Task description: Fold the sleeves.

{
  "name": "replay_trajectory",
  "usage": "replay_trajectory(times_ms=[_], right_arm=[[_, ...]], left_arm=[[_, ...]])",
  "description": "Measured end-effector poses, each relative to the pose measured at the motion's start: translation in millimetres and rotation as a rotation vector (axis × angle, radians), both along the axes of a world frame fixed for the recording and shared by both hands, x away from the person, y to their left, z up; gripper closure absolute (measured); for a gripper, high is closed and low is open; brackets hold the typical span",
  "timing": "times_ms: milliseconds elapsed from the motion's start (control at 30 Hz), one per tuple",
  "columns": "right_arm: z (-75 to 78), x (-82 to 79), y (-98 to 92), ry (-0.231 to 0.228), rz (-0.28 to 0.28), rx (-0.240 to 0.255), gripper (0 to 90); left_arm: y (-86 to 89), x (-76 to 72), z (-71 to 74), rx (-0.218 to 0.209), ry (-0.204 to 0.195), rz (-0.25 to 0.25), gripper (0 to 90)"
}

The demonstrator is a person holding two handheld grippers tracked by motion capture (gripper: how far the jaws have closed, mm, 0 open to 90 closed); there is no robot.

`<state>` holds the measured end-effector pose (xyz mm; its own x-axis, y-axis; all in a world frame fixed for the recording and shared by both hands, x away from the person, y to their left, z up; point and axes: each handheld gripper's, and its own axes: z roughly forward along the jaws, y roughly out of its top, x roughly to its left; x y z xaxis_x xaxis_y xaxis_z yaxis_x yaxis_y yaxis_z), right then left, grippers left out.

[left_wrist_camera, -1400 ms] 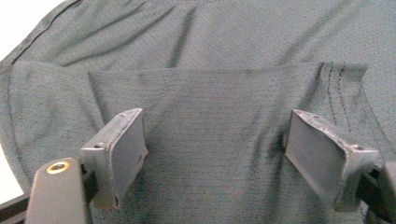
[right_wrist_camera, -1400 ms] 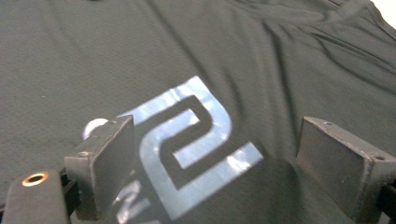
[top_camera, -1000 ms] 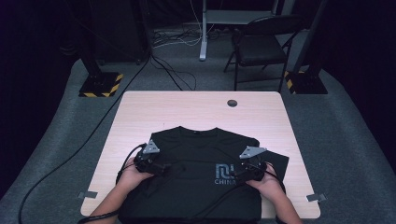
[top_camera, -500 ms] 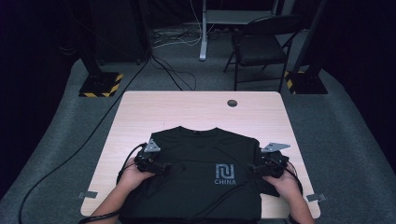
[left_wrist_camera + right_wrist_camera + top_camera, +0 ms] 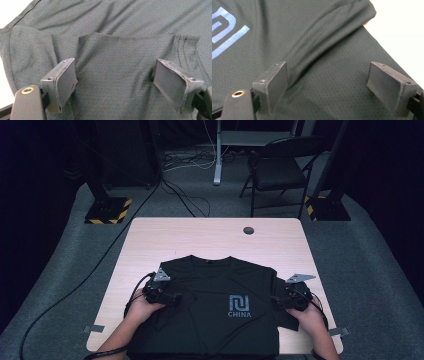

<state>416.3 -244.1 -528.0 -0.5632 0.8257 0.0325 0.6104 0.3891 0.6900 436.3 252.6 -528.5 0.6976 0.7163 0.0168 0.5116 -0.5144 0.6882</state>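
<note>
A black shirt (image 5: 215, 305) lies flat on the desk (image 5: 210, 237), collar away from the person. The left gripper (image 5: 176, 297) rests on its folded-in sleeve (image 5: 125, 62), the right gripper (image 5: 275, 301) over the opposite sleeve, both with fingers (image 5: 272, 82) released

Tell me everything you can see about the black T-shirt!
The black T-shirt lies front up on the wooden table, collar away from the person, pale logo reading CHINA on its chest. The fabric looks like fine mesh. One sleeve is folded in over the body; the other sticks out. It is a bit wrinkled. Open grippers sit over both sleeves.
</note>
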Motion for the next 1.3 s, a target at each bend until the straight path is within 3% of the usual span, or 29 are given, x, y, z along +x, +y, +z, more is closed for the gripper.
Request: replay_trajectory(times_ms=[267, 433, 600, 867, 1100, 1300], right_arm=[[1.1, -1.3, -17.8, 0.009, -0.072, 0.0, 17.3], [2.4, -4.6, -22.8, 0.018, -0.079, -0.035, 18.6], [2.8, -7.4, -30.3, 0.023, -0.084, -0.009, 20.1], [4.1, -11.3, -31.8, 0.037, -0.083, -0.02, 20.2], [5.3, -19.1, -34.7, 0.06, -0.078, 0.014, 20.3], [6.7, -25.6, -43.9, 0.05, -0.125, 0.0, 26.0]], left_arm=[[1.5, -2.0, 0.5, 0.002, 0.007, 0.022, 18.0], [3.3, -4.5, 1.8, 0.014, 0.02, 0.027, 18.0], [3.4, -5.5, 2.4, 0.021, 0.026, 0.034, 18.0], [1.3, -1.6, 3.3, 0.026, 0.027, 0.018, 17.6], [-5.7, 4.4, 5.7, 0.041, -0.021, 0.004, 20.3], [-3.4, 12.8, 3.1, 0.022, 0.002, 0.011, 19.4]])
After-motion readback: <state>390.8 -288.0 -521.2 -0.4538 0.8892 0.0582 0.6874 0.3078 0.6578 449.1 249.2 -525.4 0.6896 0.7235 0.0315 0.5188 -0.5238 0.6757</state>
